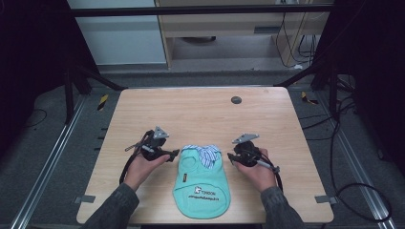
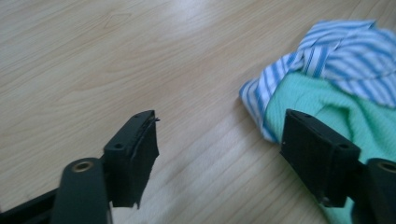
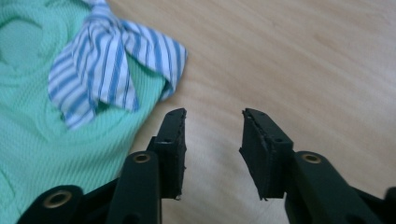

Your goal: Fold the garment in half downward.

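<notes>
A small mint-green garment (image 1: pixel 203 186) with a blue-and-white striped collar (image 1: pixel 204 153) lies flat near the front edge of the wooden table (image 1: pixel 191 114), with a printed logo at its lower part. My left gripper (image 1: pixel 174 153) sits just left of the collar, its jaws open over bare wood. In the left gripper view (image 2: pixel 219 116) the right jaw hangs over the green fabric (image 2: pixel 336 107) beside the collar (image 2: pixel 345 51). My right gripper (image 1: pixel 230 157) is just right of the collar. In the right gripper view (image 3: pixel 213 113) its jaws stand open over bare wood, the garment (image 3: pixel 37 126) and collar (image 3: pixel 102 60) to their left.
A small dark round disc (image 1: pixel 236 99) sits at the table's far right. Black frame struts (image 1: pixel 95 78) stand off the far corners. Cables (image 1: pixel 344 143) trail on the floor to the right.
</notes>
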### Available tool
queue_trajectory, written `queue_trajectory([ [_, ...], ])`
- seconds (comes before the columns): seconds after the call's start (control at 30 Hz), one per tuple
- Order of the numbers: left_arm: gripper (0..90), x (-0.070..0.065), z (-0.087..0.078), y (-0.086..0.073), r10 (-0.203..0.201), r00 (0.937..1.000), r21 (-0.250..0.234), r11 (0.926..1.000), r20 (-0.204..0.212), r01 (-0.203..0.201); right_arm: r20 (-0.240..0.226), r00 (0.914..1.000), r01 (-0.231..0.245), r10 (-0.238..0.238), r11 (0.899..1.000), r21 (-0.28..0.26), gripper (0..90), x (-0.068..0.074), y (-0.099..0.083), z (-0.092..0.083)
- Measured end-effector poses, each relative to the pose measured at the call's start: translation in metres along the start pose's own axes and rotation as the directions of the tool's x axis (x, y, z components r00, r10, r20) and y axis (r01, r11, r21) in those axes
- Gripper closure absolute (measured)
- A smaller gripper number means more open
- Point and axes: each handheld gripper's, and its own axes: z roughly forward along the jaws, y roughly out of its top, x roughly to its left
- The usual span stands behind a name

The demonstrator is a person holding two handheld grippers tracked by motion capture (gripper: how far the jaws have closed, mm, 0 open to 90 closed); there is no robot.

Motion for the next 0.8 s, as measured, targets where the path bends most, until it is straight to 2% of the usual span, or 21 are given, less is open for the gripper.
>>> queue_trajectory([
  [0.03,28.9,0.002,0.001,0.005,-0.003,1.0000,0.001,1.0000,0.005,0.003,-0.007,0.9999,0.007,-0.007,1.000,0.003,63.3,-0.002,0.006,0.001],
  [0.1,38.6,0.005,0.003,0.014,0.007,1.0000,0.002,1.0000,0.005,-0.007,-0.024,0.9997,0.011,-0.011,1.000,0.006,66.4,-0.005,0.017,0.002],
  [0.13,39.9,0.007,0.004,0.017,-0.002,0.9999,0.002,1.0000,0.010,0.002,-0.032,0.9994,0.016,-0.015,1.000,0.008,68.2,-0.006,0.023,0.003],
  [0.17,43.1,0.007,0.004,0.017,-0.002,0.9999,0.002,1.0000,0.010,0.002,-0.032,0.9994,0.016,-0.015,1.000,0.008,68.2,-0.006,0.023,0.003],
  [0.2,43.1,0.009,0.006,0.022,-0.007,0.9995,0.000,1.0000,0.029,0.007,-0.039,0.9990,0.020,-0.020,1.000,0.008,69.9,-0.007,0.028,0.005],
  [0.23,49.5,0.009,0.007,0.026,-0.011,0.9992,0.000,0.9999,0.038,0.011,-0.056,0.9981,0.025,-0.025,1.000,0.012,73.3,-0.008,0.037,0.009],
  [0.33,54.0,0.008,0.013,0.031,-0.007,0.9986,0.012,0.9999,0.052,0.006,-0.091,0.9958,0.013,-0.012,1.000,0.018,76.5,-0.008,0.045,0.017],
  [0.47,57.0,0.008,0.020,0.034,-0.014,0.9974,0.037,0.9993,0.071,0.012,-0.105,0.9944,0.004,0.000,0.999,0.038,77.7,-0.005,0.052,0.028],
  [0.5,57.0,0.006,0.022,0.034,-0.025,0.9969,0.030,0.9993,0.075,0.023,-0.112,0.9937,0.005,0.000,0.999,0.040,77.2,-0.005,0.053,0.031],
  [0.57,56.4,0.005,0.024,0.035,-0.022,0.9966,0.038,0.9991,0.079,0.019,-0.115,0.9934,0.004,0.001,0.999,0.045,75.7,-0.004,0.053,0.033],
  [0.67,53.6,0.004,0.031,0.036,-0.021,0.9980,0.059,0.9981,0.059,0.018,-0.115,0.9934,0.003,0.004,0.998,0.063,70.4,-0.002,0.055,0.041],
  [0.8,51.1,0.002,0.036,0.036,-0.035,0.9964,0.070,0.9971,0.076,0.030,-0.111,0.9938,-0.003,0.010,0.998,0.069,65.8,-0.002,0.056,0.044],
])
